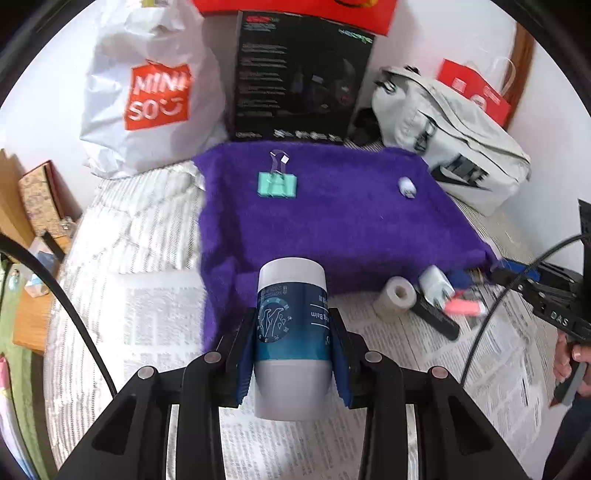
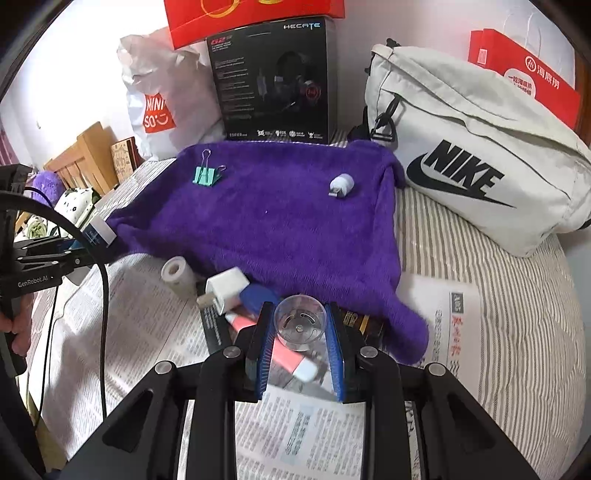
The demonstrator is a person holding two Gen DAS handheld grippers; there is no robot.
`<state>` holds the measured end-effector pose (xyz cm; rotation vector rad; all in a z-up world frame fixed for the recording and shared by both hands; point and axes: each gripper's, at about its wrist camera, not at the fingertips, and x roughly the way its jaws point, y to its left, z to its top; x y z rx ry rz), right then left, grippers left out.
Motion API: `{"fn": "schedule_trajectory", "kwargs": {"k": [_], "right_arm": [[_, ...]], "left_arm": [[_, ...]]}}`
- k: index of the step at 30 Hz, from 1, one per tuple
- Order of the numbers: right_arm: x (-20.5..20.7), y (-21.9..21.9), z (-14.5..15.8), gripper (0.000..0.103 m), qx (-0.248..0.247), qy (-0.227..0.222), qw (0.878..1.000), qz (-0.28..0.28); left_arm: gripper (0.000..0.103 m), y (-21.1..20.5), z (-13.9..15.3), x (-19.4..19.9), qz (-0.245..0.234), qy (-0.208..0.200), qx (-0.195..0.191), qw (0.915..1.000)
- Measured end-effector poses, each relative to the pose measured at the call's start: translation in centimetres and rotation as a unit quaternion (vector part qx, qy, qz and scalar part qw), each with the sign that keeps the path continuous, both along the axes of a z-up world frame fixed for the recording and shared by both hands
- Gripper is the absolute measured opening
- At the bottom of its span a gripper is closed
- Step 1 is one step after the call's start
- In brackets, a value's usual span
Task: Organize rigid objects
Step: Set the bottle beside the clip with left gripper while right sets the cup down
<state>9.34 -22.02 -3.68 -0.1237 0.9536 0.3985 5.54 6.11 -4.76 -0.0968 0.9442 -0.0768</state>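
My left gripper (image 1: 292,317) is shut on a white and teal balm container (image 1: 291,332), held above the newspaper in front of the purple towel (image 1: 332,221). My right gripper (image 2: 300,310) is shut on a small clear round plastic cap (image 2: 300,323), just above a pile at the towel's near edge. The pile holds a white charger plug (image 2: 225,286), a pink and white tube (image 2: 284,354), a blue item (image 2: 258,297) and a black box (image 2: 216,328). A grey tape roll (image 2: 178,275) stands beside it. On the towel lie a green binder clip (image 2: 205,175) and a small white adapter (image 2: 341,184).
Along the wall stand a white Miniso bag (image 1: 147,96), a black headset box (image 2: 275,81), a red box (image 2: 251,14), a white Nike bag (image 2: 472,166) and a red paper bag (image 2: 524,77). Newspaper (image 2: 314,435) covers the striped bedding (image 2: 517,332). Wooden furniture (image 2: 88,155) stands at the left.
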Motion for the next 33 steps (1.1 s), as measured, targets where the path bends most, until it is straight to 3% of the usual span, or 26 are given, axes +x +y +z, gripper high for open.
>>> {"fn": "schedule_trajectory", "kwargs": {"k": [15,33], "right_arm": [[3.4,-0.2,2.4,0.027,0.020,-0.022,0.999,-0.018],[8.2,0.2,0.4,0.027,0.010,-0.010,1.000,-0.028]], "left_arm": [[0.034,0.7,1.0,3.1,0.001,-0.001,-0.001,1.0000],[0.034,1.5,0.1,7.9,0.011,0.011,-0.001,0.9999]]}}
